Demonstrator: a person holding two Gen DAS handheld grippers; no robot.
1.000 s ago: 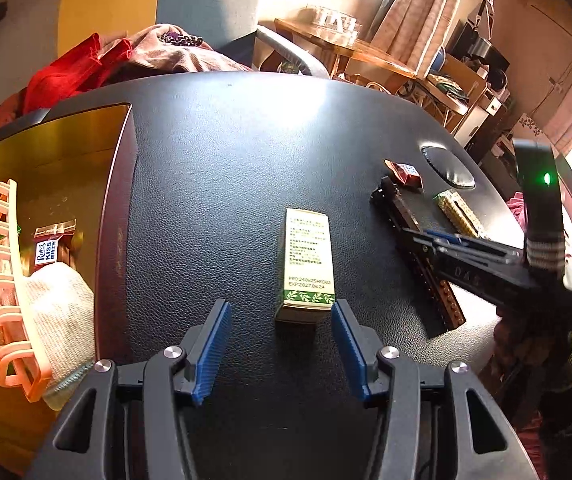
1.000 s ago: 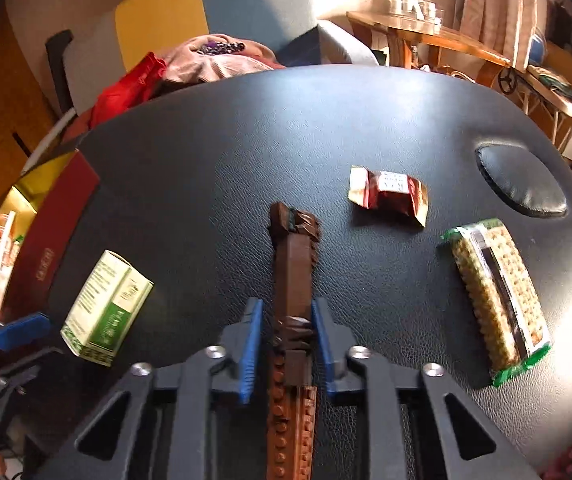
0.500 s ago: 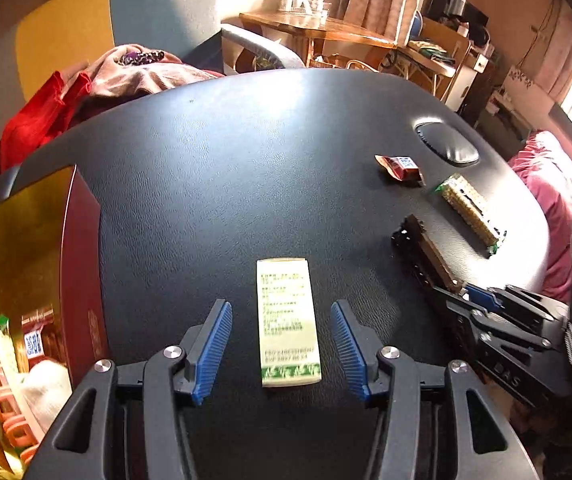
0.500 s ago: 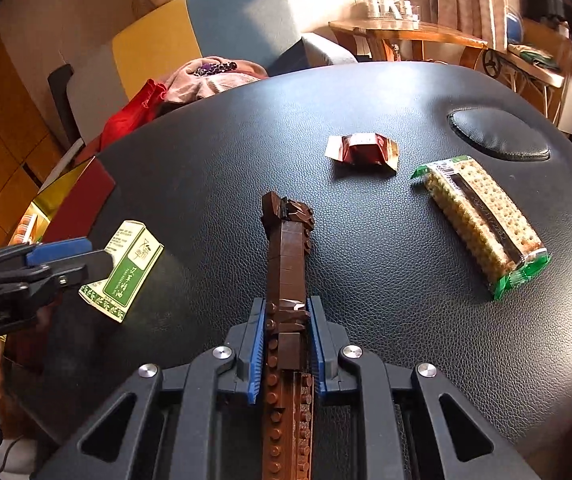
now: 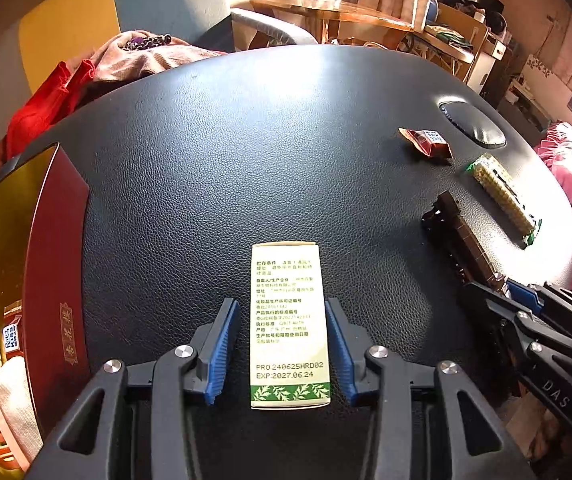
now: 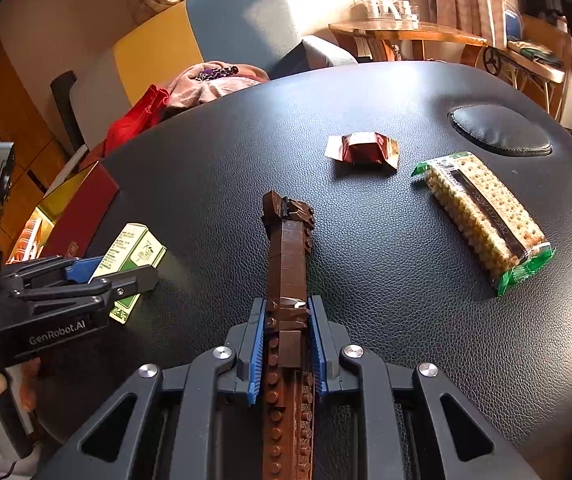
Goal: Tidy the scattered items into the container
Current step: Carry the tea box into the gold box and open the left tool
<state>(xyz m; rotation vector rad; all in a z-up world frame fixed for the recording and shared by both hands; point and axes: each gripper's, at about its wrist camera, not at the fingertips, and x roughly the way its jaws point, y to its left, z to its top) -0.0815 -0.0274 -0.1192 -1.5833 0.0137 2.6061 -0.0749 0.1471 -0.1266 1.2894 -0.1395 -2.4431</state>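
A white and green carton (image 5: pixel 289 320) lies flat on the black table (image 5: pixel 245 152). My left gripper (image 5: pixel 281 350) is open around it, one blue pad on each side, with small gaps. My right gripper (image 6: pixel 287 340) is shut on a long brown brick model (image 6: pixel 288 264) that lies along the table; it also shows in the left wrist view (image 5: pixel 464 240). The red and gold container (image 5: pixel 51 248) stands at the left table edge and holds several items. In the right wrist view the left gripper (image 6: pixel 97 276) is over the carton (image 6: pixel 135 254).
A red-brown sweet wrapper (image 6: pixel 362 150) and a green-ended cracker pack (image 6: pixel 486 220) lie on the right half of the table, near an oval dent (image 6: pixel 500 130). Clothes (image 5: pixel 97 72) lie on a chair behind the table. Wooden furniture stands further back.
My left gripper has moved forward, so the carton now lies deeper between its pads. My right gripper stays closed on the brown brick model and has shifted only a little.
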